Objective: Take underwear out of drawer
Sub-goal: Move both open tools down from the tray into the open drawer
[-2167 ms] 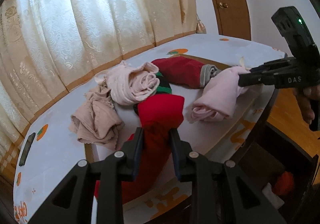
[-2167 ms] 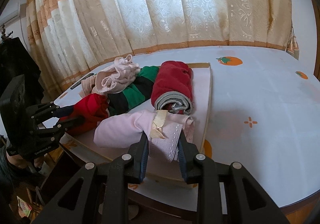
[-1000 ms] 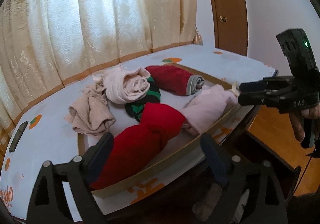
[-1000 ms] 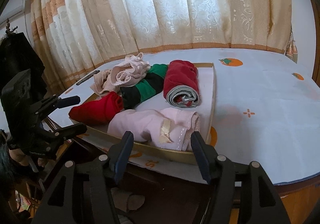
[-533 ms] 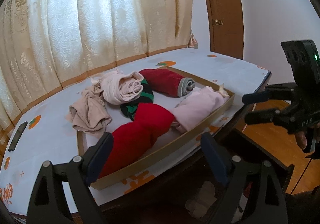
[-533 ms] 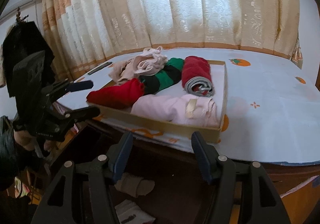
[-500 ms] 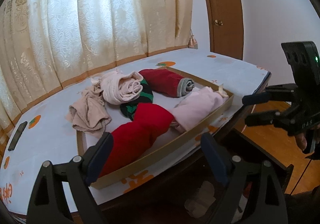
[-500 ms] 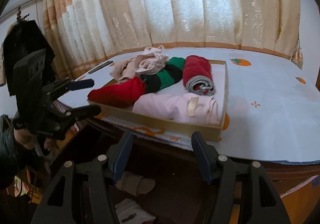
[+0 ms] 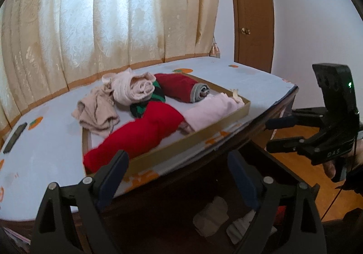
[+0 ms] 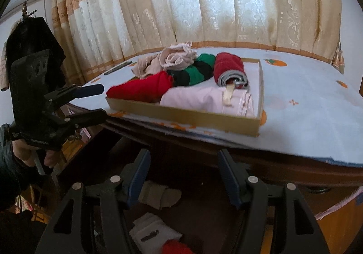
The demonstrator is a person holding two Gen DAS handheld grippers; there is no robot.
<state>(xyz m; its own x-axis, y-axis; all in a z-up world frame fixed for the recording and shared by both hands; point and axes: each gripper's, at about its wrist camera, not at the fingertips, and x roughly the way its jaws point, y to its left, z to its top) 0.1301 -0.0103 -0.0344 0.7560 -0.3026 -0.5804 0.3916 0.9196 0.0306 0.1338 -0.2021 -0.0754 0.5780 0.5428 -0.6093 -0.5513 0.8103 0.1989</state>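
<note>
Both claws stand open and empty: left gripper point(image 9: 179, 172) with jaws wide, right gripper point(image 10: 182, 174) with jaws moderately apart, nothing between the pads of either. Both hang in front of the table edge, above the open drawer point(image 10: 158, 197) below it. Underwear already out lies in the shallow cardboard tray point(image 10: 181, 118) on the tabletop: red roll point(image 9: 140, 131), pale pink piece point(image 9: 211, 111), dark red roll with grey band point(image 9: 181, 88), green-and-black piece point(image 10: 195, 72), cream bundle point(image 9: 133, 88); a beige piece point(image 9: 95, 113) sits half over the tray's far rim. More remains in the drawer: a beige crumpled item point(image 10: 158, 195), a white folded item point(image 10: 154, 233), something red point(image 10: 174, 248) at the bottom edge. Step in hand, as judged: go down for the next pieces. To do it well, tilt each gripper further down into the drawer, one item per claw, pinch at the thickest fold so the fabric does not slip, and lift clear of the drawer front and table lip. Drawer interior is dark; item edges unclear.
</note>
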